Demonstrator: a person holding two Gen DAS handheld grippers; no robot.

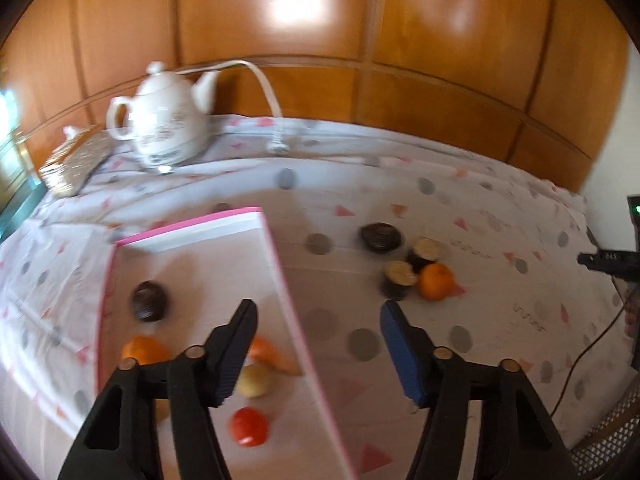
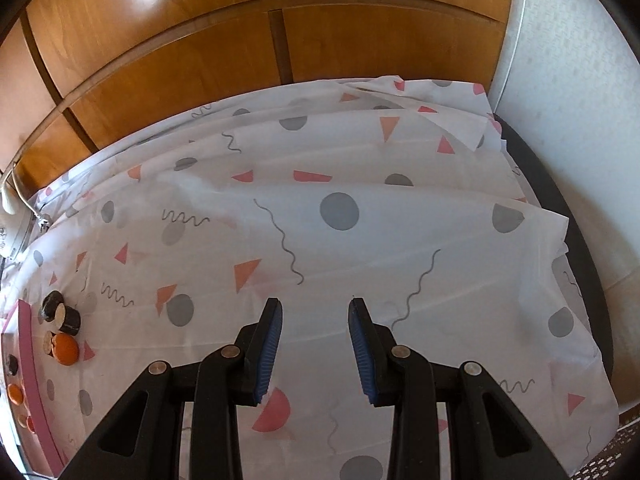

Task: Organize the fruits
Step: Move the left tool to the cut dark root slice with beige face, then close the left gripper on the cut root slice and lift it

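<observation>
A pink-rimmed white tray (image 1: 280,264) lies on the patterned cloth at the left. It holds a dark round fruit (image 1: 149,301), an orange (image 1: 144,350), a pale fruit (image 1: 256,380), a red fruit (image 1: 249,426) and an orange piece (image 1: 272,354). On the cloth to its right lie a dark fruit (image 1: 380,236), two dark cut halves (image 1: 400,274) and an orange (image 1: 436,282). My left gripper (image 1: 318,312) is open and empty above the tray's right rim. My right gripper (image 2: 315,308) is open and empty over bare cloth; the loose fruits (image 2: 66,348) and tray (image 2: 30,360) show far left.
A white teapot (image 1: 164,120) and a woven mat (image 1: 72,164) stand at the back left, with a white cable and plug (image 1: 276,144). A wood-panelled wall (image 1: 320,40) runs behind. A dark device (image 1: 612,260) sits at the right edge. The cloth drops off at the right (image 2: 576,320).
</observation>
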